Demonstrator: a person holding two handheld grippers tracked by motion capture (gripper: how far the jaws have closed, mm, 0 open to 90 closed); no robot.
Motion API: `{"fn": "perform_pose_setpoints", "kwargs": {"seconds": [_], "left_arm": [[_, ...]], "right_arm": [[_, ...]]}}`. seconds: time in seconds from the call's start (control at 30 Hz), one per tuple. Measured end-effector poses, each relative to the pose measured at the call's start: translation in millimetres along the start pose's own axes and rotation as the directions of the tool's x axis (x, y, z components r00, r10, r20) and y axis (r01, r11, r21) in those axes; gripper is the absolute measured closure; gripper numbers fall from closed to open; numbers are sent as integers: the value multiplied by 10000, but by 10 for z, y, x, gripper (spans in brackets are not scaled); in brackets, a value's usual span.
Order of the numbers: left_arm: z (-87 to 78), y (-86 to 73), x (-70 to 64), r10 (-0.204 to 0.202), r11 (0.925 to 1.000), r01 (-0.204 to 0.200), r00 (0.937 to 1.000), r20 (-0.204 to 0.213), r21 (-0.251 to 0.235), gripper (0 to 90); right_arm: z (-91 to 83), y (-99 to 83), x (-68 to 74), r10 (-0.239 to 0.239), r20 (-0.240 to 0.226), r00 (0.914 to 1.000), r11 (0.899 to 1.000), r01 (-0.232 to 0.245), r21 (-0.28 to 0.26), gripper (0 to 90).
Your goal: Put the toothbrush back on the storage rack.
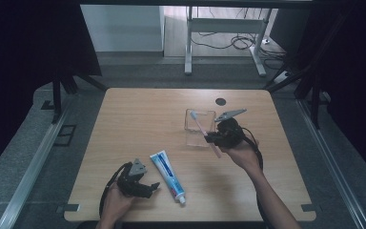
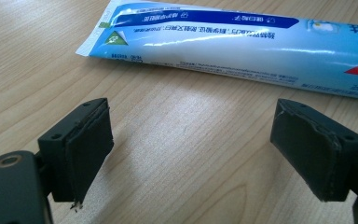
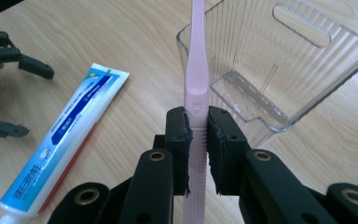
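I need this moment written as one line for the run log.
right gripper: shut on pink toothbrush | toothbrush head over clear plastic holder | left gripper: open, near toothpaste tube | table: wood

We see a table [image 1: 124,124] with a toothpaste tube [image 1: 167,175] lying flat near its front edge, a little left of centre, its cap end toward the person. Our left gripper [image 1: 151,187] rests just left of the tube, jaws spread apart with bare table between them, while a clear container [image 1: 199,128] lies on its side farther back and to the right, past the table's centre. Our right gripper [image 1: 208,139] sits at the container's right front corner, jaws closed on a toothbrush [image 1: 204,131] whose head end reaches back over the container.
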State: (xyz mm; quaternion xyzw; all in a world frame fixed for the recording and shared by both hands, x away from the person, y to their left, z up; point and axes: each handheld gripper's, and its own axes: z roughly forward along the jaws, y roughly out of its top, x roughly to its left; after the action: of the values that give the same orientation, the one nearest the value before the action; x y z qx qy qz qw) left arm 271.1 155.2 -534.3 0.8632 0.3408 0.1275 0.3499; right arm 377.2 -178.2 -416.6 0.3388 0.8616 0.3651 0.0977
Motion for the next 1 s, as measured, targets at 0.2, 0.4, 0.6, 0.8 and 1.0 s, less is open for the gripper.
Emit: {"fn": "perform_pose_setpoints", "kwargs": {"seconds": [0.2, 0.4, 0.6, 0.8, 1.0], "left_arm": [[-1, -1, 2, -61, 10000, 61, 10000, 39, -38, 129], [1, -1, 2, -66, 10000, 66, 10000, 71, -54, 129], [1, -3, 2, -61, 10000, 62, 9999, 111, -41, 130], [4, -3, 0, -22, 10000, 22, 9999, 105, -27, 130], [8, -3, -2, 27, 10000, -27, 10000, 96, 14, 130]], "right_arm": [[30, 65, -27, 144, 37, 9999, 9996, -143, -239, 789], [66, 128, -44, 234, 45, 9997, 9989, -232, -411, 789], [112, 208, -61, 220, 120, 9997, 9976, -211, -661, 789], [155, 291, -92, 342, 158, 9993, 9948, -325, -964, 789], [208, 366, -128, 528, 199, 9984, 9914, -500, -1207, 789]]}}
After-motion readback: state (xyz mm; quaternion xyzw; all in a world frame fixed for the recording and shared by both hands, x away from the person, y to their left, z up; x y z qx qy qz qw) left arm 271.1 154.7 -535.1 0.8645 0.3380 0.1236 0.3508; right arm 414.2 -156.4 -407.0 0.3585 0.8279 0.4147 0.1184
